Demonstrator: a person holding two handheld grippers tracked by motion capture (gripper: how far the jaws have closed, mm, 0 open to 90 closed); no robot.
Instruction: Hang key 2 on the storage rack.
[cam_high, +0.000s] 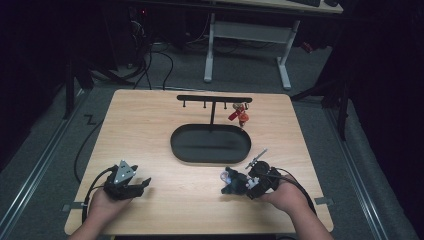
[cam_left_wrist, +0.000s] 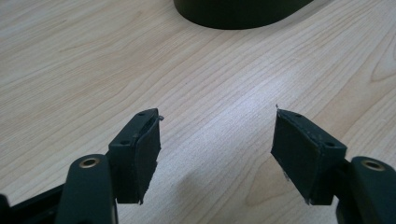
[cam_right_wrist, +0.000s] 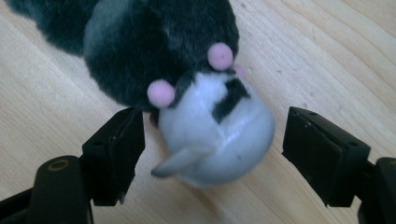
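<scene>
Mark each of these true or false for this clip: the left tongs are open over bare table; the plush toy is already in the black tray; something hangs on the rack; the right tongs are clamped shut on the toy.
1. The left tongs are open over bare wooden table. True.
2. The plush toy lies in the black tray. False: it lies on the table near the right tongs, outside the tray.
3. A small red item hangs on the rack. True.
4. The right tongs are clamped shut on the toy. False: they are open, with the toy's white part between the jaws and a visible gap at one jaw.
</scene>
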